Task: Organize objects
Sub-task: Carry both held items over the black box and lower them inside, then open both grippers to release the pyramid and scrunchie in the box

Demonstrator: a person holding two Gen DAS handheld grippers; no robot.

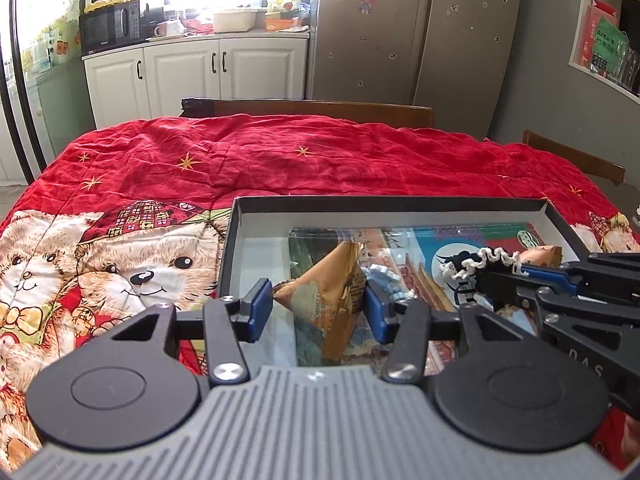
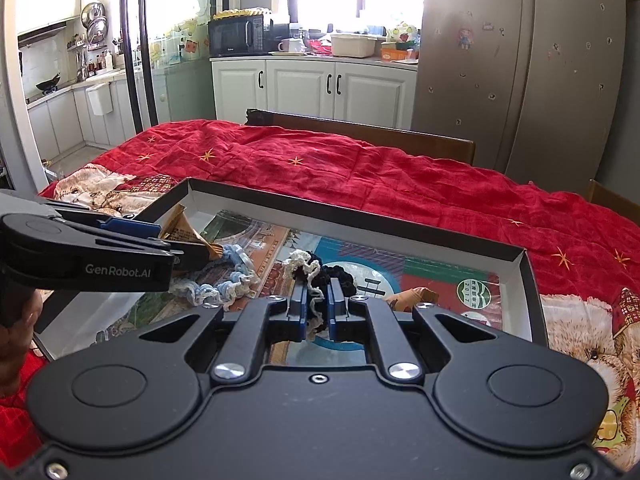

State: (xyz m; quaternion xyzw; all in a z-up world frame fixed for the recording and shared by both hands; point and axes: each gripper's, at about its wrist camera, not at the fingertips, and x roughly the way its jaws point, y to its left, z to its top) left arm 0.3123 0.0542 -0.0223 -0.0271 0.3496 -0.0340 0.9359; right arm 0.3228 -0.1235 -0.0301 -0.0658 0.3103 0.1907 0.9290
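Both pairs of jaws are closed on something: the left gripper [image 1: 318, 306] pinches a brown pyramid-shaped foil snack packet [image 1: 332, 292] between its blue pads, and the right gripper [image 2: 317, 306] is clamped almost fully together on a black crocheted hair tie with a cream frilled edge [image 2: 320, 274].

The packet stands with one corner pointing up and away from the left camera, its long axis running from the fingers toward the far wall of the shallow black cardboard box with a white interior [image 1: 390, 204]. The hair tie stretches forward from the right fingertips, its frilled end toward the left gripper.

Both held things are over the box, which lies on a red quilt printed with teddy bears and gold stars [image 1: 280, 156]. Inside, a glossy picture sheet [image 2: 424, 276] covers the floor, with a pale blue and cream crocheted tie [image 2: 216, 288] and a second brown packet [image 2: 414, 296] lying on it.

Only the right wrist view shows the blue tie's full length and the left gripper's lettered side; the left view shows the packet's printed face.
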